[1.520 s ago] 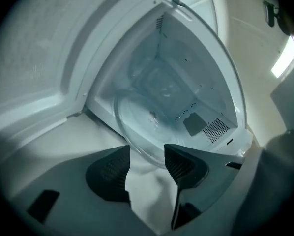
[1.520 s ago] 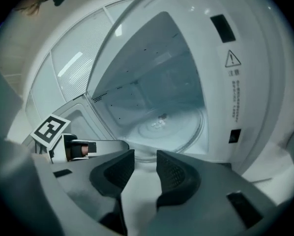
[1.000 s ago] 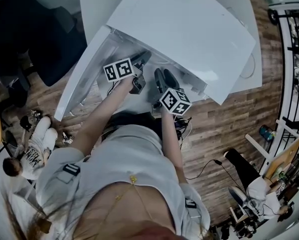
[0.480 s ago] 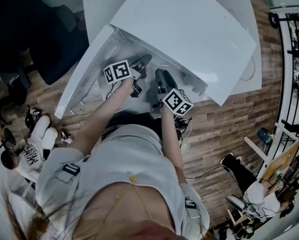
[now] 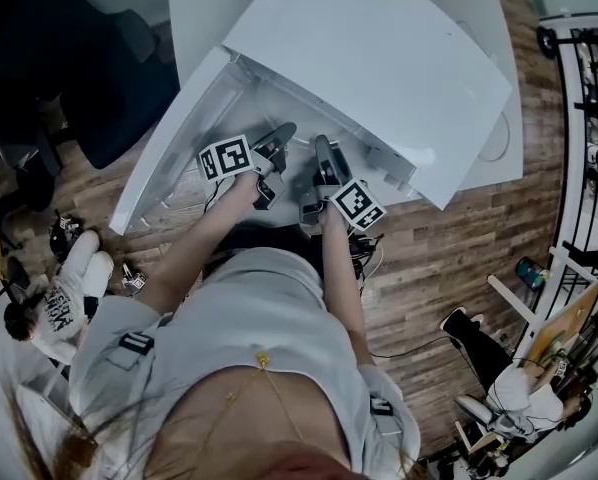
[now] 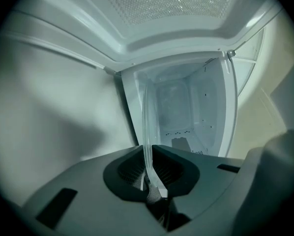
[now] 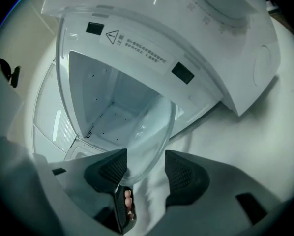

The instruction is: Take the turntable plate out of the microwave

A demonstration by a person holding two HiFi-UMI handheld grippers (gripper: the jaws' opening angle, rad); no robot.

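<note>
Head view: the microwave (image 5: 379, 58) stands on a white bench (image 5: 194, 8) with its door (image 5: 164, 158) swung open to the left. The left gripper (image 5: 282, 133) and right gripper (image 5: 324, 150) both reach into the open front. The clear plate can't be made out from here, and neither can either grip.

Left gripper view: the plate (image 6: 146, 132) shows edge-on as a thin glass line at the mouth of the microwave, with the empty inside behind it. The jaws are closing with the plate's rim between them, and the pads already pinch it near their tips. This view doesn't show how much of the plate hangs free.

Right gripper view: this one shows the plate's broad face, tilted, just in front of the opening and partly over the bench. The jaws are opening. The rim sits between them, close to the left pad with a clear gap to the right pad, so this gripper has released it.

Risks:
- The whole weight likely hangs from a small one-sided pinch on smooth glass.
- The plate could pivot or slide out of the left gripper.
- It could hit the front edge of the microwave or the bench and crack.
- A quick pull or twist makes all of this more likely.
</note>
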